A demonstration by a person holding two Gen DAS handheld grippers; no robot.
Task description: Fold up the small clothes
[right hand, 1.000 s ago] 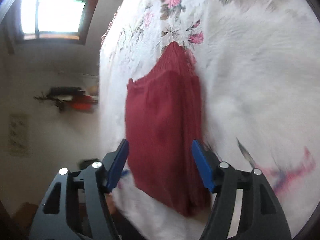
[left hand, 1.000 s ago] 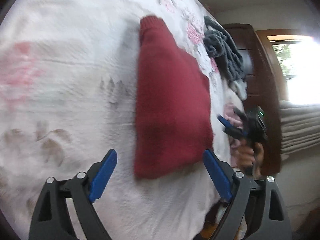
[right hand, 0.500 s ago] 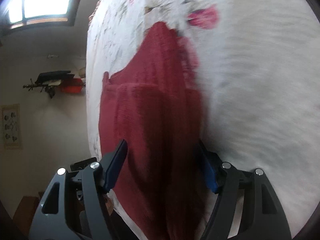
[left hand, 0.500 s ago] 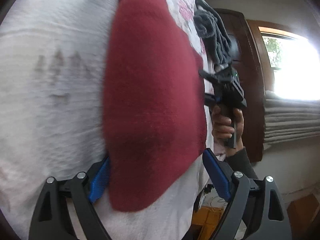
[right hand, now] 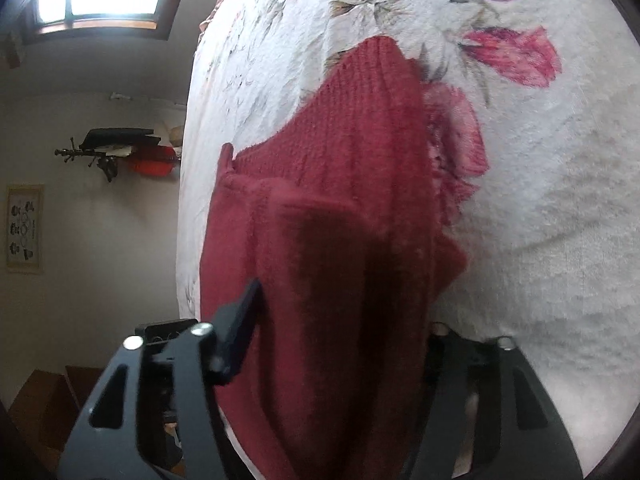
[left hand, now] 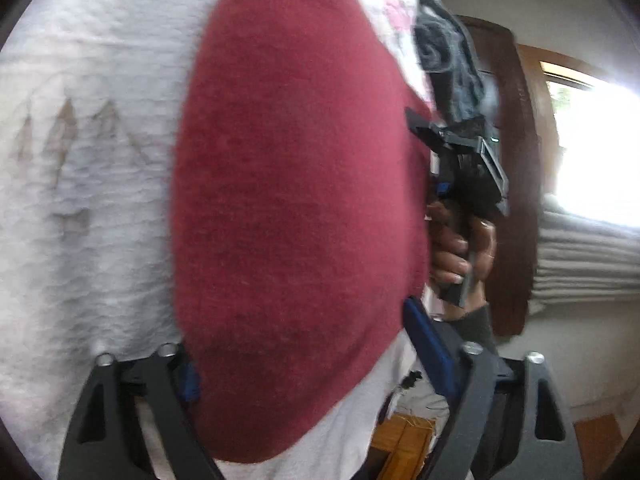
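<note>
A dark red knitted sweater (left hand: 296,208) lies on a white floral bedspread (left hand: 92,208). My left gripper (left hand: 308,360) is open, and the sweater's near edge sits between its jaws, covering part of the left blue pad. In the right wrist view the sweater (right hand: 340,240) also fills the gap of my open right gripper (right hand: 344,320), hiding its right fingertip. The left wrist view shows the right gripper (left hand: 460,160) at the sweater's far side, held by a hand (left hand: 460,248); its fingertips are hidden there.
A grey garment (left hand: 452,60) lies on the bed beyond the sweater. Dark wooden furniture (left hand: 516,160) stands behind it beside a bright window. The bed edge (right hand: 188,200) drops off left of the sweater, with a wall shelf (right hand: 120,148) beyond.
Both grippers have moved in toward the sweater from opposite sides. Its edges now lie between their jaws, where before it lay ahead of them.
</note>
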